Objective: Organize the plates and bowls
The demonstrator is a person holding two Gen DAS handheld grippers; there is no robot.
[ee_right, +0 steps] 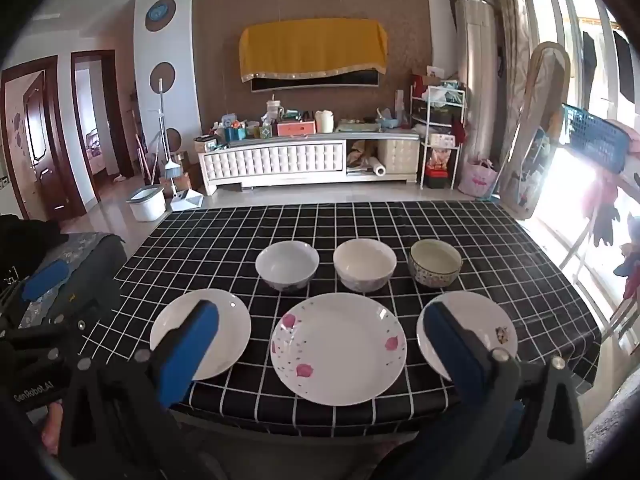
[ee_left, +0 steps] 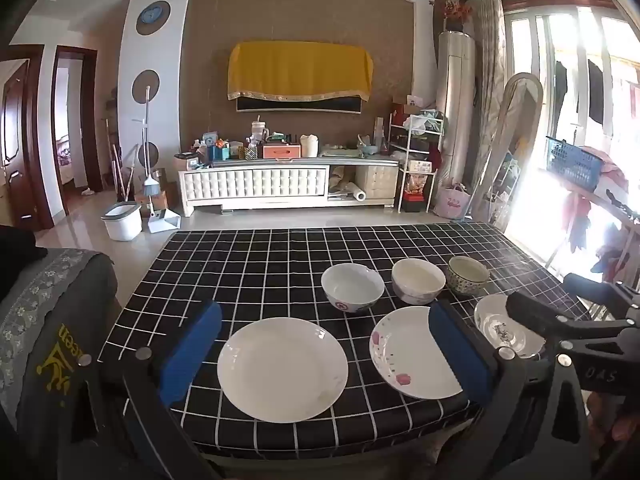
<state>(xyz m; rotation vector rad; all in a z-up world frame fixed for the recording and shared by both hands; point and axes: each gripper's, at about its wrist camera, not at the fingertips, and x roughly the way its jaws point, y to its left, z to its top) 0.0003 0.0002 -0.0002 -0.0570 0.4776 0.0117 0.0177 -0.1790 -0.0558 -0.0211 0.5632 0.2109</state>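
Observation:
Three plates lie in a row along the near edge of a table with a black, white-gridded cloth (ee_right: 400, 224): a plain white plate (ee_right: 200, 332), a flowered plate (ee_right: 338, 350) and a small plate with a picture (ee_right: 468, 332). Behind them stand a white bowl (ee_right: 287, 266), a cream bowl (ee_right: 365, 265) and a patterned bowl (ee_right: 435, 266). My right gripper (ee_right: 322, 312) hovers open above the flowered plate, holding nothing. My left gripper (ee_left: 324, 310) is open and empty above the plain white plate (ee_left: 282, 368), with the flowered plate (ee_left: 404, 356) to its right.
A grey cloth-covered seat (ee_left: 40, 320) stands by the table's left side. A drying rack with clothes (ee_right: 608, 208) and bright windows are on the right. Across the floor are a white TV cabinet (ee_right: 276, 164) and a white bucket (ee_right: 146, 202).

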